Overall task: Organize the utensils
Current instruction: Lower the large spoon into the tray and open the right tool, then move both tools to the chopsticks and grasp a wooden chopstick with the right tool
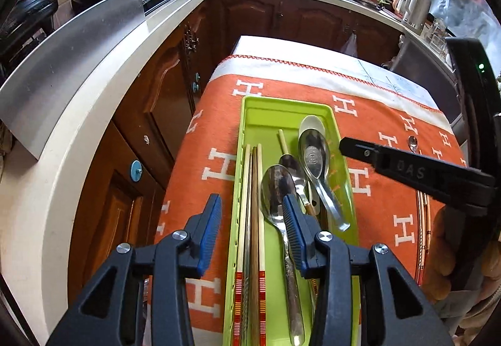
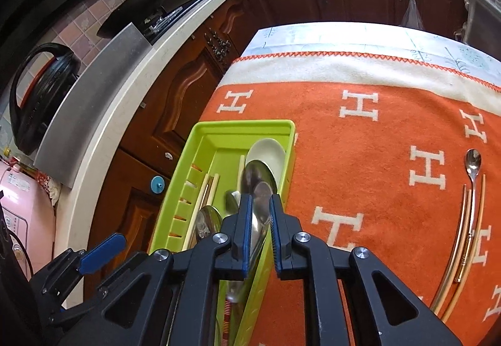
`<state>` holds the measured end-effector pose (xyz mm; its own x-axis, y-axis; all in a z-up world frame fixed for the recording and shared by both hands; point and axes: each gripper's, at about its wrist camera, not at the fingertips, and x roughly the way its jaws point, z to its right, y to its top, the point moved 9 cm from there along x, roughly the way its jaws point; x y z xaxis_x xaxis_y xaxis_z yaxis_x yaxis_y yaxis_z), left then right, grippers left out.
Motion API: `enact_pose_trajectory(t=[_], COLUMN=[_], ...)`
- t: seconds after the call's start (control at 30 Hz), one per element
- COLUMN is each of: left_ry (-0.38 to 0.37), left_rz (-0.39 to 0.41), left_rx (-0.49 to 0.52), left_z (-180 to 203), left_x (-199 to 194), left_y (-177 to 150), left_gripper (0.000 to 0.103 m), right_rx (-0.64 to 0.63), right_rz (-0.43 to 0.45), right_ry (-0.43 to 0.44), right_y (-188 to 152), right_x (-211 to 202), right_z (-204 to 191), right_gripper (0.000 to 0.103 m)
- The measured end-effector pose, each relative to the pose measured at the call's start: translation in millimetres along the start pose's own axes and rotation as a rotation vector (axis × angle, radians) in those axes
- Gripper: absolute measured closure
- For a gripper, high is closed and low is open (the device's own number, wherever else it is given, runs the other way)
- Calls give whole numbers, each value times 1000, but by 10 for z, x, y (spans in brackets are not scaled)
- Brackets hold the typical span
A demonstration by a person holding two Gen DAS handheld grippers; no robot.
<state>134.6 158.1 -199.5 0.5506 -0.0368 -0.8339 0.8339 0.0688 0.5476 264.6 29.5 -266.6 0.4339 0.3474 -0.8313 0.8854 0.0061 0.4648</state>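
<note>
A green tray (image 1: 247,126) lies lengthwise on the orange cloth (image 1: 385,195). It holds chopsticks (image 1: 250,189) along its left side, a large steel spoon (image 1: 275,186), a steel soup spoon (image 1: 314,155) and a white ceramic spoon (image 2: 269,152). My left gripper (image 1: 252,211) hovers open over the chopsticks, its pads clear of them. My right gripper (image 2: 260,214) stands a narrow gap apart above the tray's right side. The soup spoon (image 2: 260,186) shows through that gap, lying in the tray. In the left wrist view the right gripper (image 1: 344,145) sits beside the spoon's bowl.
On the cloth to the right lie a small steel spoon (image 2: 473,164) and thin chopsticks (image 2: 463,236). A pale counter (image 1: 94,114) with wooden cabinets runs close along the table's left side. A person's hand (image 1: 444,252) grips the right tool.
</note>
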Motion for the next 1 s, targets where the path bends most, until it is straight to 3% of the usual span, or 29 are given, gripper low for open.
enact_pose_trajectory(t=[0.3,0.57,1.0], left_ry=[-8,-48,-236], left_rz=[8,11,-73], left_rx=[22,67,220], left_z=[142,459,1670], left_x=[-123,-239,0], left_y=[3,-4,-161], left_gripper=[63,60,60], right_rx=[-10,-6,118], right_rz=[34,29,33], right_ry=[-7,-39,-122], right_y=[-32,-265,-745], right_x=[-334,-692,-1285], right_z=[122,494,1668], right_gripper=[92,92,92])
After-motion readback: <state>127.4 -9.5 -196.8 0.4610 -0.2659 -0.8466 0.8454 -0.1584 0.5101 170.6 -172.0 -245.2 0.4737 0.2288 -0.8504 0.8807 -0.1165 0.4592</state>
